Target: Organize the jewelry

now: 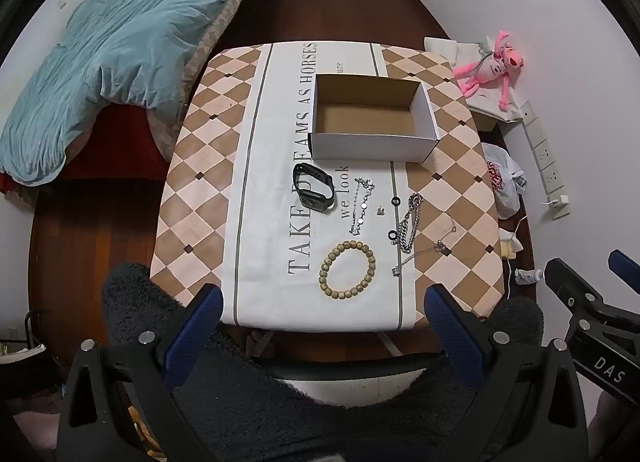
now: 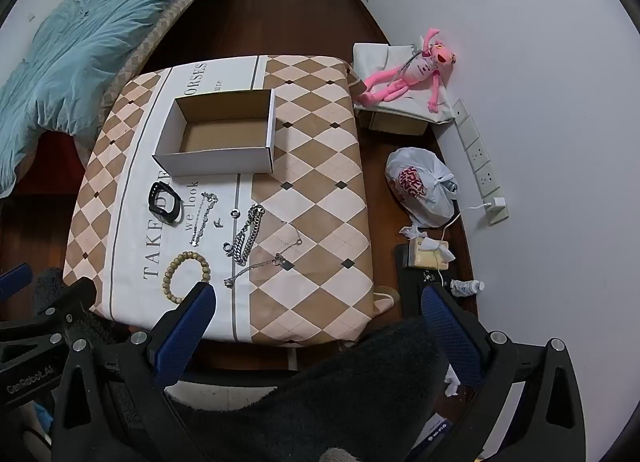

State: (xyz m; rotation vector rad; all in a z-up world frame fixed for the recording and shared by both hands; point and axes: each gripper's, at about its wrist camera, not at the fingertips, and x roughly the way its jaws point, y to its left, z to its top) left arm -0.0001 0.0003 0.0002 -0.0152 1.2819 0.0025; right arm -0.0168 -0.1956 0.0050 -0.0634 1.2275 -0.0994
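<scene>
An empty white cardboard box (image 1: 374, 118) (image 2: 218, 138) stands on the checked tablecloth. In front of it lie a black smartwatch (image 1: 314, 189) (image 2: 165, 203), a slim silver bracelet (image 1: 361, 206) (image 2: 203, 218), a heavy silver chain (image 1: 411, 228) (image 2: 248, 234), a thin necklace with a pendant (image 1: 430, 248) (image 2: 266, 262), a beaded bracelet (image 1: 347, 271) (image 2: 186, 276), two small dark rings (image 1: 396, 201) (image 1: 391, 237) and a tiny stud (image 1: 380, 211). My left gripper (image 1: 322, 298) hangs open above the table's near edge, nothing between its blue fingers. My right gripper (image 2: 316, 300) is open too, over the near right corner.
The small table (image 1: 200, 166) (image 2: 320, 190) stands by a bed with a teal quilt (image 1: 120, 46) on the left. Against the right wall lie a pink plush toy (image 2: 404, 74), a tied plastic bag (image 2: 422, 186), a power strip (image 2: 478, 154) and floor clutter. A dark fleece garment fills the foreground.
</scene>
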